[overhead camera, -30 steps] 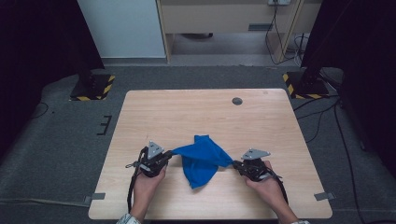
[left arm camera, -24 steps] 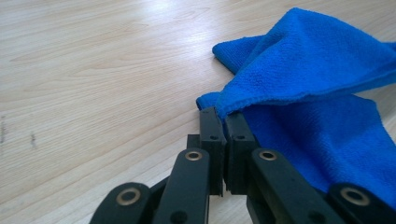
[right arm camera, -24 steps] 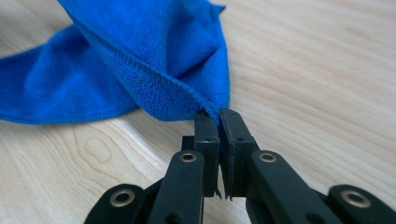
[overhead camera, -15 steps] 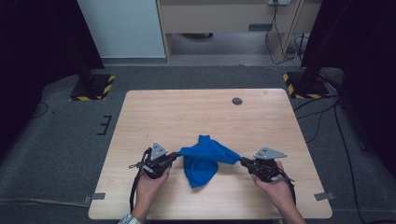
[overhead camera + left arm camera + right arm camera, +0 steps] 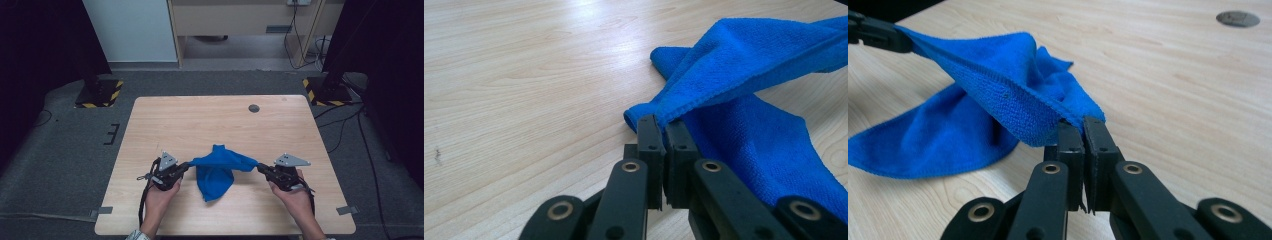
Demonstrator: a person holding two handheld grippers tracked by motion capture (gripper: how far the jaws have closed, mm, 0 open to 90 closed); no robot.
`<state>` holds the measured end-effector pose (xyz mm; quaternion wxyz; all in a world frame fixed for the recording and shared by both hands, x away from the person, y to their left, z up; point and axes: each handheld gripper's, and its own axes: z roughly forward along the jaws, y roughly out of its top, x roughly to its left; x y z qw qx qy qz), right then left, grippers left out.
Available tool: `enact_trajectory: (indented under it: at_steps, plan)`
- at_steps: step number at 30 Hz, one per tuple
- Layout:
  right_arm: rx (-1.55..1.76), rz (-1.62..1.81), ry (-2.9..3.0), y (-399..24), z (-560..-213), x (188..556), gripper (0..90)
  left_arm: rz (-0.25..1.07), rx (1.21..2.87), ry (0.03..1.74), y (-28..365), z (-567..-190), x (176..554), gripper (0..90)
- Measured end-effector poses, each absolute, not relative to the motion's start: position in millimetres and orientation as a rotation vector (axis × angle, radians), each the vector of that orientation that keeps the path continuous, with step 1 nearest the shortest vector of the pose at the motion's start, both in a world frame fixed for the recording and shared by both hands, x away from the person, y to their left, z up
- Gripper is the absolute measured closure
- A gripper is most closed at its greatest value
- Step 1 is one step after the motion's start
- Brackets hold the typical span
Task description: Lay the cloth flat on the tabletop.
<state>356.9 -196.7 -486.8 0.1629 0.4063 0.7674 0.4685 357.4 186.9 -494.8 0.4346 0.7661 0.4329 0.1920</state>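
Observation:
A blue cloth (image 5: 218, 167) hangs stretched between my two grippers over the near part of the wooden table (image 5: 200, 120). My left gripper (image 5: 187, 165) is shut on the cloth's left corner (image 5: 651, 112), the jaws pinched tight on its hem. At the other end, my right gripper (image 5: 260, 167) is shut on the right corner (image 5: 1073, 117). The top edge is pulled taut between them, and the loose lower part of the cloth (image 5: 212, 187) droops onto the table. In the right gripper view, the left gripper's tip (image 5: 878, 35) shows at the far end of the cloth (image 5: 973, 100).
A round grey grommet (image 5: 254, 108) sits in the table near its far edge. Two stand bases with yellow-black stripes (image 5: 100, 92) (image 5: 325, 90) rest on the floor behind the table, with cables (image 5: 350, 130) at the right.
My right gripper has moved outward to the right and slightly up with its corner, pulling the cloth's top edge tighter. The left gripper has stayed where it was.

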Motion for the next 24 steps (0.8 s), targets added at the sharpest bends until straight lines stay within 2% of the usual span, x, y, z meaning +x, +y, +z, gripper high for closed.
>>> enact_trajectory:
  at_steps: [12,24]
  plan:
    - [1.14,1.36,2.169,-196,-479,355,87.8,0.451,1.87,1.112,186,-504,377,84.3]
    - [1.158,1.382,2.13,-204,-473,353,88.0,0.468,1.895,1.096,183,-505,379,84.0]
